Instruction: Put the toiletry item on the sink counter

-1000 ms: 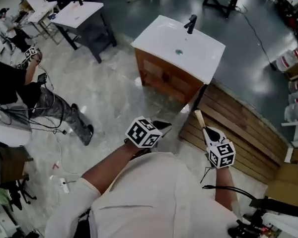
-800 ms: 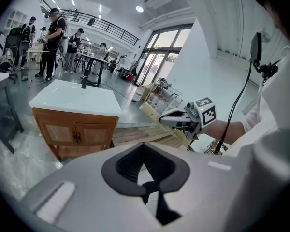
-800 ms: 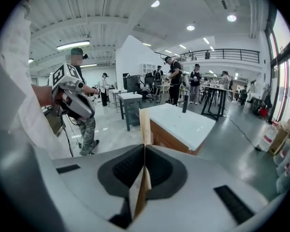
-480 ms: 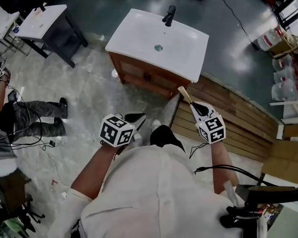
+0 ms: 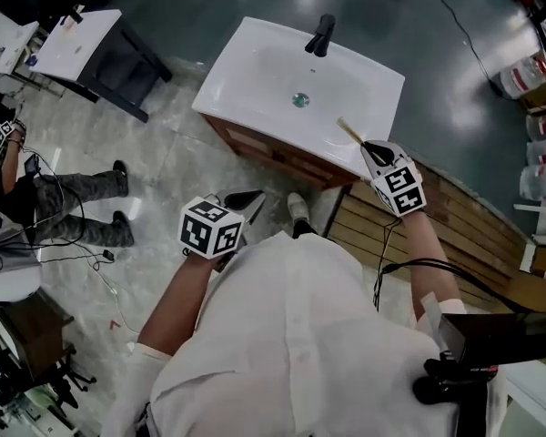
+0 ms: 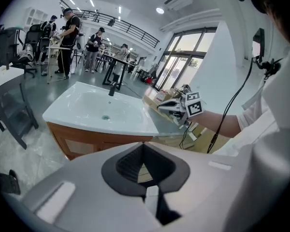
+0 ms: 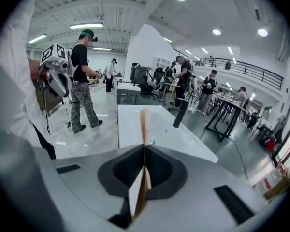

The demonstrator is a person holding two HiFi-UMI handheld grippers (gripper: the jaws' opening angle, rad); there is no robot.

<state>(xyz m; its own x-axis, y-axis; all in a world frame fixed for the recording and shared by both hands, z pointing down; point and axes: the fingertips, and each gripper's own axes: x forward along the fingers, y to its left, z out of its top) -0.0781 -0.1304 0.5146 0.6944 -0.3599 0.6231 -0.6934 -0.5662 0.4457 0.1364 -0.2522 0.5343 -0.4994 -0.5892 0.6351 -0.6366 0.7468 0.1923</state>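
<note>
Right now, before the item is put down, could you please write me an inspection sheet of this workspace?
Surface: white sink counter; black faucet at its back edge, drain in the basin.
Job's things: thin tan toiletry item points at the counter's right end, not yet set down.
Clutter: nothing seen on the counter.
Grippers: right hand-held gripper shut on the toiletry item; left hand-held gripper shut, empty, held off the counter.
Cables: black cable hangs below the right hand-held gripper.
Surroundings: wooden planks, small table, another person at the left.
</note>
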